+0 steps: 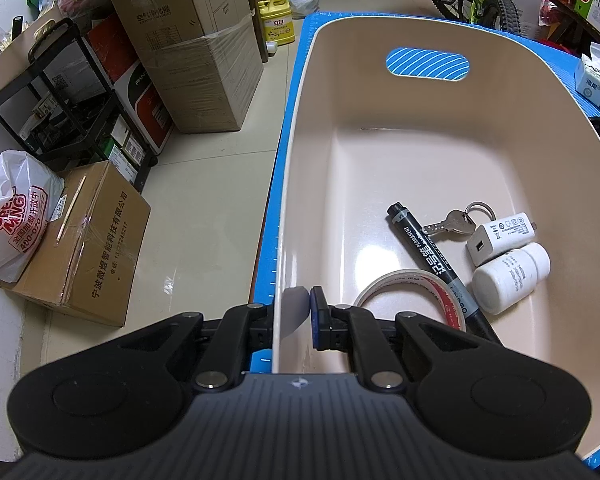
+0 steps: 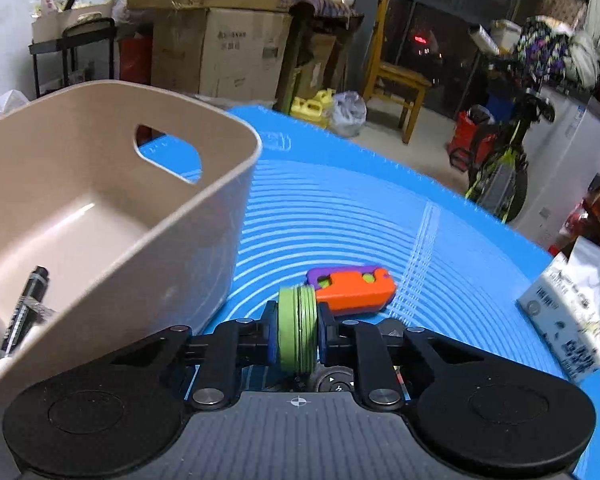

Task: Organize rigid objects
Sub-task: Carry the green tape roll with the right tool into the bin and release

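**A:** Where is the thing you are moving now?

**B:** I have the green disc (image 2: 297, 330) between the fingers of my right hand-held gripper (image 2: 298, 334), closed on its two flat faces. It stands on edge there, above the blue mat (image 2: 340, 208), just beside the wall of the beige bin (image 2: 204, 216). I hold it so because the flat faces give the pads a sure seat.

**A:** And the left one?

**B:** My left hand-held gripper (image 1: 292, 312) is pinched on the side wall of the bin (image 1: 296, 184), one finger outside and one inside. I judge this is to keep the bin steady on the desk while things drop in.

**A:** What is already in the bin?

**B:** A black marker (image 1: 432, 256), a tape roll (image 1: 412, 292), keys (image 1: 456, 220), a white charger (image 1: 500, 236) and a white bottle (image 1: 508, 276), all gathered at the near right corner. The far part of the floor is free, so the disc has room.

**A:** Anything left outside?

**B:** An orange and purple toy (image 2: 350, 286) lies on the mat just behind the disc. I think it comes next. A tissue pack (image 2: 572, 312) is near the mat's right edge.
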A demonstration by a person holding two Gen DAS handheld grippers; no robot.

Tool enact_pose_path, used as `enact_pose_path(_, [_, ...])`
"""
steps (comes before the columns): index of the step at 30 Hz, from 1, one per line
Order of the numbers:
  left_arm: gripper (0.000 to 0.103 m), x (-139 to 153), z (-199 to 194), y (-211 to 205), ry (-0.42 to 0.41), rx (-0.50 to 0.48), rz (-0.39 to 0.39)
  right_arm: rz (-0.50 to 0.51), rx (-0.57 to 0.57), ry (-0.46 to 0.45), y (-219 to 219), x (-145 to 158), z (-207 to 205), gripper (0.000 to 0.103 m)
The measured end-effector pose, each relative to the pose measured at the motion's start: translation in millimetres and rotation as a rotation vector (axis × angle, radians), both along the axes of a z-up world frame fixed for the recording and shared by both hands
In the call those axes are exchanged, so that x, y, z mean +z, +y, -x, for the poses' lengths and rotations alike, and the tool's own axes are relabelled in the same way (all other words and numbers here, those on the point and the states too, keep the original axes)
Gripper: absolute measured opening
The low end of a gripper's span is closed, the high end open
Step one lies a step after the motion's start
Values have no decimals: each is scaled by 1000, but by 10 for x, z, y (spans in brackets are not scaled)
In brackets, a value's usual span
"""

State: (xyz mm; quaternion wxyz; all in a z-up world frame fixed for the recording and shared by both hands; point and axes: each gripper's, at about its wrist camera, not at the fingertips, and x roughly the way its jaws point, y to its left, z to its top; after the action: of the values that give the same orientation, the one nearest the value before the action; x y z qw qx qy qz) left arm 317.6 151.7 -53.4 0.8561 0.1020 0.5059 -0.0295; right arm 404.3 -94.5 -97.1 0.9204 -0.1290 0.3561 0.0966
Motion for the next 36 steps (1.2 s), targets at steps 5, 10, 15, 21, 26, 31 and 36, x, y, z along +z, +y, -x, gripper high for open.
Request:
enact_pose_path(5, [13,8,0,2,-4,1,4,-21,4,-47,-26,208,154,29])
enact_pose_path(10, [13,9,-2,1,-4,1,4,-24,28,-117,-42,463,290,29])
enact_pose_path(15, [13,9,0,3,-4,1,4,-78,31,-182,-62,762,430,29])
enact_pose_path(21, [13,20,2,3,-10,4,5,-135,113,-202,135,1037,553,29])
enact_pose_path(26, [13,20,-3,1,-10,3,4,-190,187,-171,402,1097,647,29])
enact_pose_path(31, [13,24,-4,-6,-11,3,0,-208,238,-97,690,954,693,29])
enact_pose_path(36, [13,31,0,-8,-11,3,0,-199,279,4,910,743,676,29])
